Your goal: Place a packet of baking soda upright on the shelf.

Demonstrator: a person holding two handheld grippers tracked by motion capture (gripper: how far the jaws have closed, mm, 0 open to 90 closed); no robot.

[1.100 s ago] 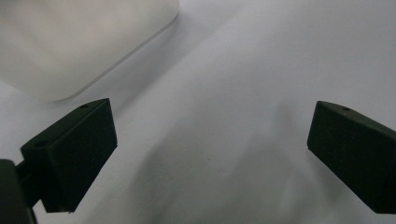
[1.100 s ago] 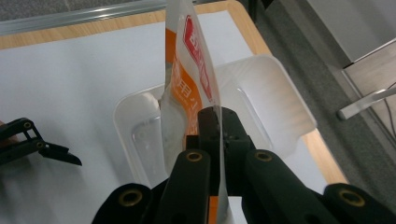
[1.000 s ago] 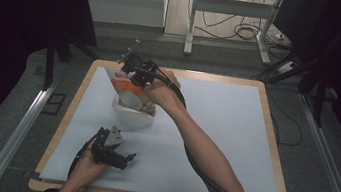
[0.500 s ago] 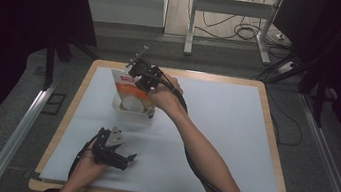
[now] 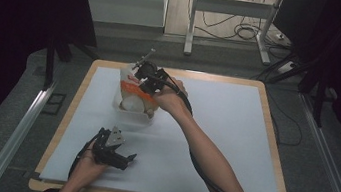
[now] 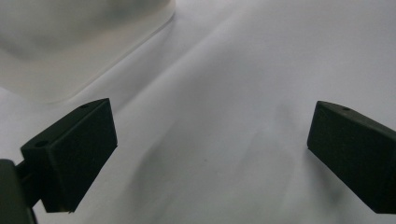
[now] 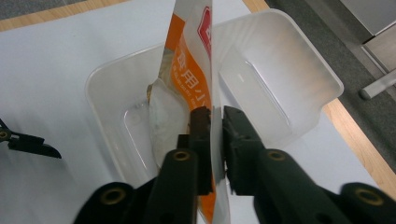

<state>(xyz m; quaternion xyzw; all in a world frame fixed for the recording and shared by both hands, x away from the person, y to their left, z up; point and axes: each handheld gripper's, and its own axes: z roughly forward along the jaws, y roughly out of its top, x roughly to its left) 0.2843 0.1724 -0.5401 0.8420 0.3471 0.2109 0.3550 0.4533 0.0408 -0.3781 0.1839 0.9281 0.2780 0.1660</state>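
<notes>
High view: white mat on a wood-edged table; clear plastic tub sits near the mat's far left corner, just inside the wooden rim. An orange-and-white pouch stands upright in the tub, its top edge above the tub wall. Right gripper is over the tub at the pouch's edge, forearm crossing the mat diagonally. Left gripper rests on the mat nearer the person than the tub, well apart from it, by the mat's near edge. Wide bare mat to the right of the tub. Left gripper view: left gripper jaws wide apart, nothing between them, bare mat beneath; a corner of the tub lies ahead, clear of the jaws. Right gripper view: right gripper jaws have just been opening slightly; the pouch's thin edge stands between them in a narrow gap, whether pads still press it I cannot tell. Tub walls surround the pouch, room either side.
</notes>
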